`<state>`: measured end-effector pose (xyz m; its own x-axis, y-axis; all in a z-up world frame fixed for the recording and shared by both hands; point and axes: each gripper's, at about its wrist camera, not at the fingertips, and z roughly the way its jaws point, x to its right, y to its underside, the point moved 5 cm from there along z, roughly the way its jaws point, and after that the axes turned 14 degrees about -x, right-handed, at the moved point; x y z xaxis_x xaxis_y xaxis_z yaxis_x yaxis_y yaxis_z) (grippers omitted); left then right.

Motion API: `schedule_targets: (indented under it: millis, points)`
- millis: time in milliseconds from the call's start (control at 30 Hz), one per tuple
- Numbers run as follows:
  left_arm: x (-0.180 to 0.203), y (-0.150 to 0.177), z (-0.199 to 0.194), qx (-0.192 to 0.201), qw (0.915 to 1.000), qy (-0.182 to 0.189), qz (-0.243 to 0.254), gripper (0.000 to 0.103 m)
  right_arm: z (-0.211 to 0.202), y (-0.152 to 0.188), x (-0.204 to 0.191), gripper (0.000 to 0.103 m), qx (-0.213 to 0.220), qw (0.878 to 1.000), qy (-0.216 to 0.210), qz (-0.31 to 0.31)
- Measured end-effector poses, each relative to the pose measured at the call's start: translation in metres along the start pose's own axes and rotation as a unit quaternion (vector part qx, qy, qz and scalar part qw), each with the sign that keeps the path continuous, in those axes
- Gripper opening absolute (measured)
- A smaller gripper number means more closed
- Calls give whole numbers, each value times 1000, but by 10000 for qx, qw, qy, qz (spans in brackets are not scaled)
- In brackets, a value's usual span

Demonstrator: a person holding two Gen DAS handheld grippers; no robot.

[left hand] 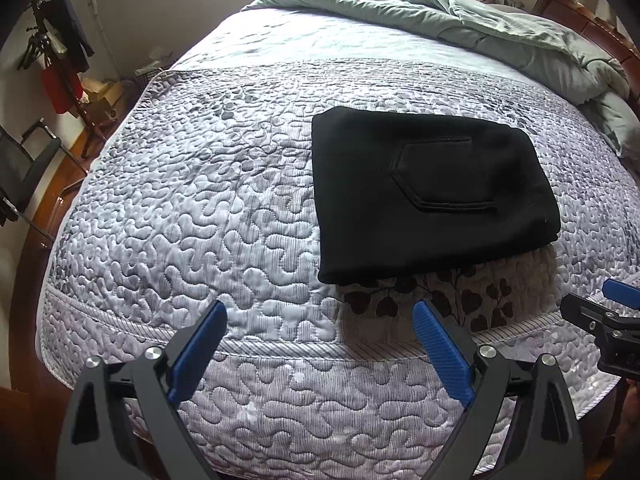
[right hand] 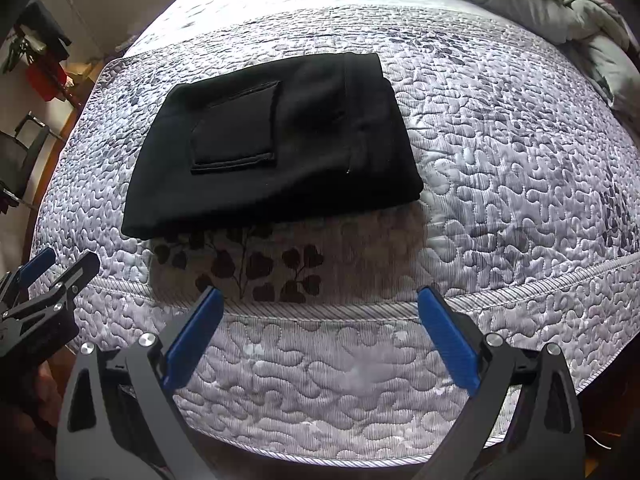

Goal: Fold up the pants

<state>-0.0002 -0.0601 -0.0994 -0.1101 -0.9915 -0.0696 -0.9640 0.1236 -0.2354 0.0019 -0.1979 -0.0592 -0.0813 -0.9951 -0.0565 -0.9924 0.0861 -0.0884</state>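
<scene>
The black pants (left hand: 432, 192) lie folded into a compact rectangle on the quilted bed, a back pocket facing up; they also show in the right wrist view (right hand: 276, 144). My left gripper (left hand: 320, 312) is open and empty, held over the bed's near edge, short of the pants and to their left. My right gripper (right hand: 320, 300) is open and empty, also over the near edge, short of the pants. The right gripper's tip shows at the far right of the left wrist view (left hand: 600, 312). The left gripper shows at the left of the right wrist view (right hand: 44, 280).
The grey quilted bedspread (left hand: 192, 200) covers the bed, with a leaf-print patch (right hand: 260, 268) just in front of the pants. A rumpled green duvet (left hand: 500, 28) lies at the bed's far right. A chair (left hand: 24, 168) and hanging clothes (left hand: 60, 48) stand at the left.
</scene>
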Motion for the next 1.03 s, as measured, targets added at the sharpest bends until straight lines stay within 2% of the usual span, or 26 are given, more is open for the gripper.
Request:
schedule_targets:
  millis: [1033]
  points:
    - [3, -3, -8, 89, 9998, -56, 155, 95, -1, -3, 3, 97, 15, 10000, -2, -14]
